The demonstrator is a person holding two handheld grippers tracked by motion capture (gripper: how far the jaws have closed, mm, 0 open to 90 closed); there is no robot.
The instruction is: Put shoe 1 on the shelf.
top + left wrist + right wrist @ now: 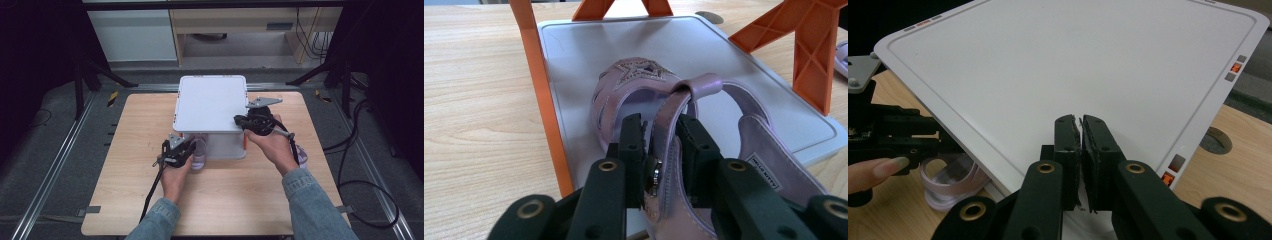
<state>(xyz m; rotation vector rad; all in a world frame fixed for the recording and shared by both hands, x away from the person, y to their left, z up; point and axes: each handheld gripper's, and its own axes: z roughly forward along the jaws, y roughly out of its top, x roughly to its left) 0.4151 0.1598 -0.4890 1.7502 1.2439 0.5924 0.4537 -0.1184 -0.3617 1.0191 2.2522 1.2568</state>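
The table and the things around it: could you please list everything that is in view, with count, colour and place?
table: one, light wood, centre of the high view
shelf rack: one, white shelves with orange legs, on the far middle of the table
sandal: one, lilac with a star on the toe, on the lower shelf, its strap between the left jaws
second sandal: one, lilac, on the table behind the right hand
desk: one, pale wood, on the floor beyond the table
left gripper: black, at the rack's near left corner
right gripper: black, jaws together, over the top shelf's right edge
sleeves: two, blue denim
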